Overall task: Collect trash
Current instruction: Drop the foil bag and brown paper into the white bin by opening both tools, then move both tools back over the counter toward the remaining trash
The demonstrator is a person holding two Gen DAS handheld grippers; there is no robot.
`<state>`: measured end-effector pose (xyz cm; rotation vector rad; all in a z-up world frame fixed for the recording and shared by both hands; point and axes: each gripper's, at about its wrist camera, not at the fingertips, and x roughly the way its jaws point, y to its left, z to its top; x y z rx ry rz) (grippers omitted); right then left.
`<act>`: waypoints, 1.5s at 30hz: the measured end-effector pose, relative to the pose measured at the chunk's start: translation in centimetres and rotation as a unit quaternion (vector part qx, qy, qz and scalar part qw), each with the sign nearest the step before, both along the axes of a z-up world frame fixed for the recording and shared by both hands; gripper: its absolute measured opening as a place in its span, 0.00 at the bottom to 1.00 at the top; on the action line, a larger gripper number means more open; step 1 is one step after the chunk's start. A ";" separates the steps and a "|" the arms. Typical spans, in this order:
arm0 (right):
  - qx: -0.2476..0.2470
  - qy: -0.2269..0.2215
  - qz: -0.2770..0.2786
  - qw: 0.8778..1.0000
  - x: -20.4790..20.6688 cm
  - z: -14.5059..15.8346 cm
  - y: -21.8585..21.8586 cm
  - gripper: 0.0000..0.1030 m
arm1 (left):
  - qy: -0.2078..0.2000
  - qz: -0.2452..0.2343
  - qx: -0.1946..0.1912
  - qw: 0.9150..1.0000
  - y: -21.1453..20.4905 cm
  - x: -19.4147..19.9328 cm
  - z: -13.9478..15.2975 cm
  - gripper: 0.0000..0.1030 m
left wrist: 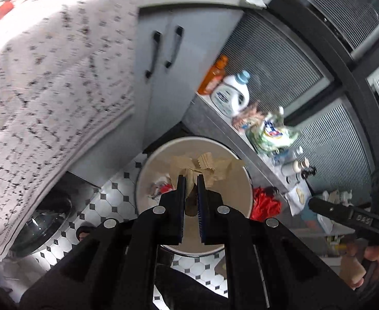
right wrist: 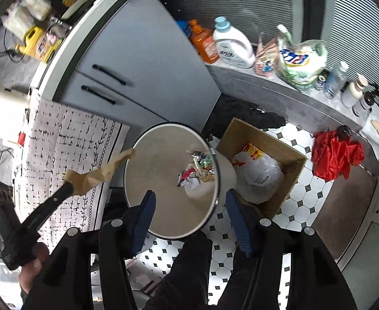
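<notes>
Over the round bin on the tiled floor, the left tongs pinch a crumpled brown paper, held above the opening so it can fall inside. Beside them the right tongs stand spread with nothing between, also aimed at the bin, where wrappers already lie at the bottom

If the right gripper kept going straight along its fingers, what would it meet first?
Probably the inside of the round beige waste bin, near the crumpled wrappers at its bottom. The right gripper is open and empty above the bin's rim; depth is uncertain.
</notes>
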<state>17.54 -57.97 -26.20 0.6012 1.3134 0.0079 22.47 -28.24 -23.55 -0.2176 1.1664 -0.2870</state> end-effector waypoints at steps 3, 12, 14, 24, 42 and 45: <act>-0.001 0.000 -0.010 1.000 -0.8 0.2 -0.9 0.55 | 0.016 -0.015 0.009 1.000 -1.5 -0.1 -1.1 0.17; 0.006 -0.027 -0.032 0.999 -1.4 0.1 -0.9 0.72 | 0.010 -0.035 0.023 0.999 -1.2 -0.6 0.9 0.71; 0.020 -0.037 -0.033 0.999 -0.9 0.2 -0.2 0.73 | -0.004 -0.038 0.029 0.999 -0.3 -0.5 2.9 0.74; 0.041 -0.115 -0.008 0.992 2.5 4.5 5.0 0.89 | -0.082 0.011 0.069 0.994 6.6 -0.1 10.9 0.89; 0.056 -0.186 0.073 0.978 10.3 11.0 19.3 0.92 | -0.141 0.154 0.077 0.975 24.0 1.0 15.9 0.92; 0.049 -0.195 0.103 0.974 11.5 11.7 22.8 0.92 | -0.142 0.181 0.070 0.971 26.8 0.7 15.8 0.92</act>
